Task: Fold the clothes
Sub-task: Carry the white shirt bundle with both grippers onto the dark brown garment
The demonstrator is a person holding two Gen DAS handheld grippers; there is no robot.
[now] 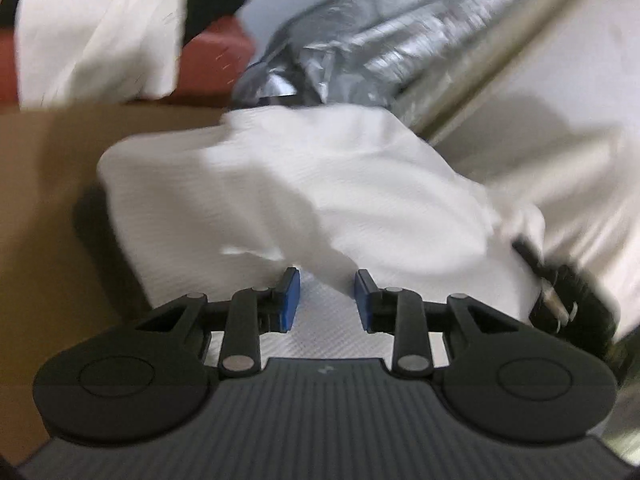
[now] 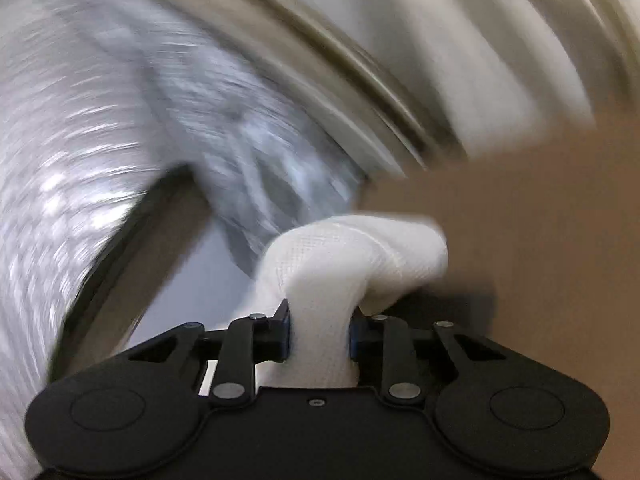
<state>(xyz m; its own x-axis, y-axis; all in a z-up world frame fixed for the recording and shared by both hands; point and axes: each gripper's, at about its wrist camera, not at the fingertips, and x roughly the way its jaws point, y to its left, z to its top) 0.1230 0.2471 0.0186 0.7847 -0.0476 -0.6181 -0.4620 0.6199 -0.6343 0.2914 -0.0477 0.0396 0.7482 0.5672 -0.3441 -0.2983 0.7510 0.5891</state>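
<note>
The left gripper (image 1: 326, 300) hangs with jaws apart and nothing pinched, the white garment (image 1: 304, 200) spread on the brown table (image 1: 44, 184) just ahead of and beneath them. The right gripper (image 2: 320, 334) pinches a bunched fold of it; the silvery wrapping (image 2: 72, 160) beyond is smeared by blur

We look forward from just behind each tool, angled down and close to the white cloth (image 1: 304, 184), which both views share along with the brown tabletop (image 2: 540, 240).
</note>
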